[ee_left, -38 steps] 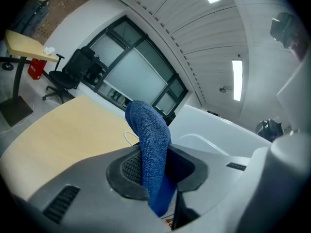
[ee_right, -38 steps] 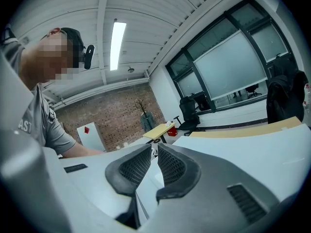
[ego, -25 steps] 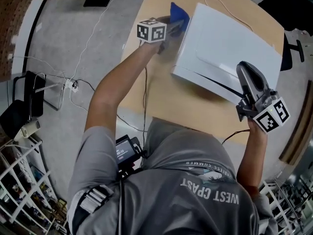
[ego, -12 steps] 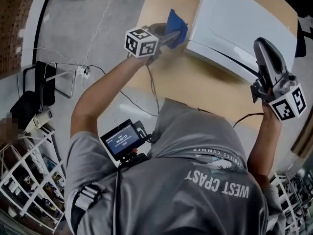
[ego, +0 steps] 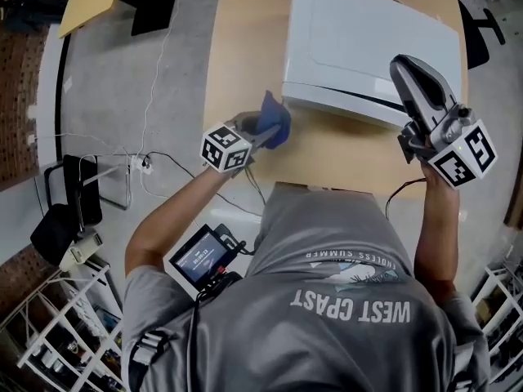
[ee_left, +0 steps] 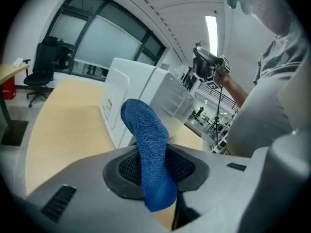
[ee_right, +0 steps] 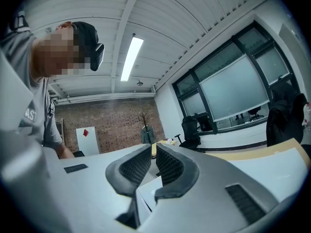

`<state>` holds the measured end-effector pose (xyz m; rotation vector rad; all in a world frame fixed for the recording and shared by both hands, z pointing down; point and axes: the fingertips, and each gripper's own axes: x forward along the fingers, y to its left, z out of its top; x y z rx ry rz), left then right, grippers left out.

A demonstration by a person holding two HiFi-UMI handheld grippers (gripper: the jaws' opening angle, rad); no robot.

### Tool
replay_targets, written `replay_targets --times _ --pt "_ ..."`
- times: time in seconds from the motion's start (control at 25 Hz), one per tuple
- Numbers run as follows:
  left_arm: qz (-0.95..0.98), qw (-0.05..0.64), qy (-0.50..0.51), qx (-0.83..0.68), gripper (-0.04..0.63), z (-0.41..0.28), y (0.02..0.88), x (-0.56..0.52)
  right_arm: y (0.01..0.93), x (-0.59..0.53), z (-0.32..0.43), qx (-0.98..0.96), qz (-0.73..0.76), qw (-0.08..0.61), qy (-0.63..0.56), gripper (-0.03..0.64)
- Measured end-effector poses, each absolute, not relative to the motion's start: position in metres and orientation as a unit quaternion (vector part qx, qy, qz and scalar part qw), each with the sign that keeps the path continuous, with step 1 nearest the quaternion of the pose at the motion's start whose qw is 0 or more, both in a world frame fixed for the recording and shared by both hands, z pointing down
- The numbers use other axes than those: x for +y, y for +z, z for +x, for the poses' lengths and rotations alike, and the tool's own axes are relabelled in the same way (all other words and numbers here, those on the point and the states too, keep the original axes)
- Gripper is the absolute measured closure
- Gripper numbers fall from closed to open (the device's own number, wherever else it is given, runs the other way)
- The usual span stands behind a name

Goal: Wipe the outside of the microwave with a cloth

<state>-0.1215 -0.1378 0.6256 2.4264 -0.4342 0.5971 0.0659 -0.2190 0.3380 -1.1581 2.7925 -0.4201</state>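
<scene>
The white microwave [ego: 368, 47] stands on the wooden table [ego: 245, 47]; the left gripper view shows its side and front [ee_left: 141, 89]. My left gripper [ego: 261, 129] is shut on a blue cloth [ego: 276, 119] and hangs over the table just off the microwave's front left corner, apart from it. In its own view the cloth [ee_left: 146, 130] sticks up from between the pads of the left gripper [ee_left: 153, 164]. My right gripper [ego: 402, 68] hovers above the microwave's front right corner. In its own view the right gripper [ee_right: 152, 152] has its pads almost together with nothing between them.
The table's left edge drops to a grey floor with cables [ego: 155, 80], a power strip [ego: 145, 166] and a black stand base [ego: 154, 11]. Wire shelves [ego: 49, 333] stand at the lower left. A black office chair [ee_left: 46, 64] is beyond the table.
My left gripper has carried the cloth from beside the microwave's left side back towards the person, to its front left corner. The right gripper stays by the front right corner.
</scene>
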Motion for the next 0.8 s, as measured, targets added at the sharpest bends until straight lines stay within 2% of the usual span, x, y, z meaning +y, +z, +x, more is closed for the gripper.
replay_targets --times 0.08,0.2,0.24,0.52,0.8 --pt "0.918 0.292 0.229 -0.137 0.473 -0.106 0.624 -0.122 0.337 -0.214 0.077 0.912 -0.386 0.044 -0.13 0.577" --pt "0.932 0.269 0.226 -0.094 0.328 -0.083 0.61 -0.1 0.334 -0.198 0.094 0.908 -0.399 0.047 -0.122 0.577" --pt "0.937 0.256 0.223 -0.08 0.303 -0.077 0.603 -0.098 0.333 -0.196 0.099 0.905 -0.405 0.048 -0.12 0.577" --pt "0.975 0.099 0.186 -0.074 0.295 -0.073 0.532 -0.123 0.34 -0.187 0.113 0.892 -0.441 0.027 -0.09 0.594" --pt "0.979 0.014 0.084 -0.183 0.3 -0.114 0.42 -0.174 0.33 -0.182 0.115 0.891 -0.449 0.015 -0.06 0.595"
